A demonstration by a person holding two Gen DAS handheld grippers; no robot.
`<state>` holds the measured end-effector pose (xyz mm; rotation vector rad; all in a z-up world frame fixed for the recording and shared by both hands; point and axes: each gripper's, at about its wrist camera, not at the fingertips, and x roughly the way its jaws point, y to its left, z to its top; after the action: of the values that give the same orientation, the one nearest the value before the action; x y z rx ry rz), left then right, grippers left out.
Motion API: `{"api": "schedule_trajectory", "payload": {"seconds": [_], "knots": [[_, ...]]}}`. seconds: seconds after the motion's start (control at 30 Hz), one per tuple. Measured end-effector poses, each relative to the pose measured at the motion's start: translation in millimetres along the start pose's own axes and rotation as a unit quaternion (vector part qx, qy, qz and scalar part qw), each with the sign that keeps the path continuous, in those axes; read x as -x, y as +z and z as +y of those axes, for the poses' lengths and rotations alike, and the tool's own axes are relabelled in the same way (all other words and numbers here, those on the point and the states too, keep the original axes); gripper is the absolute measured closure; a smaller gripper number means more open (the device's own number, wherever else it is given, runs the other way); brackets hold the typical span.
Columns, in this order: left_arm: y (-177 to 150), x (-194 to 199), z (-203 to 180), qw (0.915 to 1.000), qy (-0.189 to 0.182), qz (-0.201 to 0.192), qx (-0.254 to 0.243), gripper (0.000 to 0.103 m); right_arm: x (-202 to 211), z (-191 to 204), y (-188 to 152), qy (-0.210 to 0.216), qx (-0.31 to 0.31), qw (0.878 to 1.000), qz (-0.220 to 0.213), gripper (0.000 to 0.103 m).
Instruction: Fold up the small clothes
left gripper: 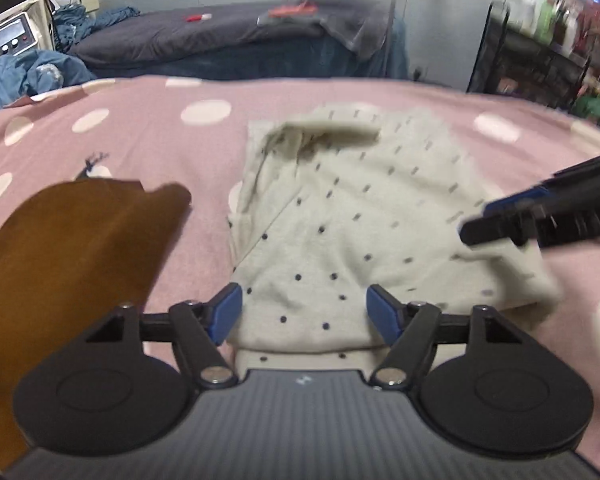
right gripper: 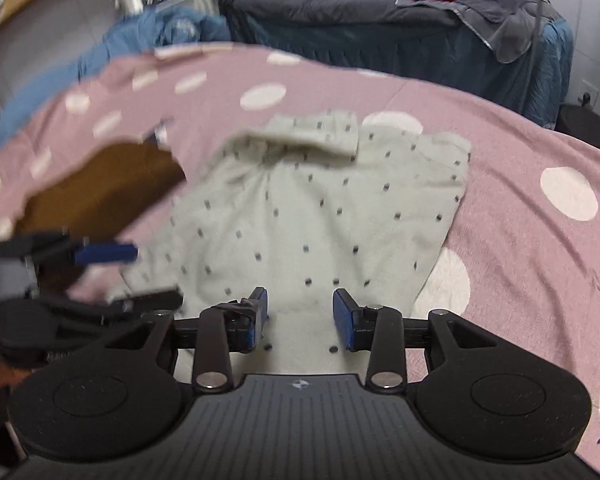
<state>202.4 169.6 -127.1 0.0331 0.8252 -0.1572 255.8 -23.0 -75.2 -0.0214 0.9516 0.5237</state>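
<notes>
Here both the left gripper (left gripper: 304, 312) and right gripper (right gripper: 300, 314) hover spread over the folded dotted garment (left gripper: 340, 216), apparently having let it lie flat on the bed (left gripper: 148, 132).

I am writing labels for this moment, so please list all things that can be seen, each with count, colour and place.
dotted top: one, cream, folded, middle of the sheet
brown cloth: one, brown, left of the top
sheet: one, pink with white dots, under both garments
far bed: one, dark grey, behind
blue cloths: heap, blue, far left
shelf: one, black, far right
left tool: one, black and blue, open over the top's near edge
right tool: one, black and blue, open over the top
</notes>
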Motion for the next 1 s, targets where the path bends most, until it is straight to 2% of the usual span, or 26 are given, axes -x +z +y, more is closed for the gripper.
{"api": "schedule_trajectory", "payload": {"seconds": [0.03, 0.07, 0.13, 0.23, 0.3, 0.33, 0.43, 0.53, 0.63, 0.7, 0.9, 1.0], "knots": [[-2.6, 12.5, 2.8, 0.9999, -0.01, -0.012, 0.003, 0.012, 10.4, -4.6, 2.7, 0.0, -0.008, 1.0, -0.013, 0.032], [-5.1, 21.0, 5.5, 0.9998, -0.014, -0.014, 0.007, 0.006, 18.0, -10.1, 4.4, -0.004, -0.018, 1.0, -0.021, 0.017], [-11.1, 34.6, 14.0, 0.999, -0.032, -0.006, 0.029, 0.004, 26.8, -25.6, 2.6, -0.001, -0.048, 0.999, -0.025, 0.001], [-27.5, 34.4, 27.8, 0.9929, -0.082, 0.023, 0.083, 0.007, 24.7, -50.7, -9.8, 0.02, -0.1, 0.995, -0.019, 0.001], [-40.6, 25.7, 41.0, 0.983, -0.114, 0.036, 0.139, 0.012, 16.9, -67.5, -23.5, 0.037, -0.15, 0.988, -0.006, 0.004], [-45.5, 20.1, 46.1, 0.9782, -0.124, 0.036, 0.163, 0.013, 12.6, -74.0, -28.9, 0.052, -0.171, 0.984, -0.001, 0.009], [-49.3, 5.0, 51.1, 0.9694, -0.142, 0.031, 0.198, 0.016, 2.9, -86.1, -39.2, 0.089, -0.216, 0.972, -0.003, 0.012], [-44.8, -4.4, 47.5, 0.9685, -0.137, 0.029, 0.206, 0.016, -8.3, -88.3, -33.9, 0.097, -0.224, 0.97, -0.005, 0.012], [-37.2, -15.8, 49.0, 0.9617, -0.145, 0.024, 0.231, 0.016, -22.0, -92.1, -22.9, 0.099, -0.235, 0.967, -0.01, 0.012], [-28.6, -24.0, 47.8, 0.9616, -0.143, 0.024, 0.233, 0.017, -32.4, -96.4, -13.3, 0.102, -0.247, 0.964, -0.015, 0.014], [0.0, -48.5, 32.2, 0.9716, -0.118, 0.044, 0.201, 0.037, -56.3, -99.7, 12.2, 0.104, -0.251, 0.962, -0.021, 0.015], [5.9, -53.5, 28.2, 0.9736, -0.11, 0.05, 0.194, 0.039, -61.6, -100.1, 17.2, 0.104, -0.252, 0.962, -0.027, 0.016]]}}
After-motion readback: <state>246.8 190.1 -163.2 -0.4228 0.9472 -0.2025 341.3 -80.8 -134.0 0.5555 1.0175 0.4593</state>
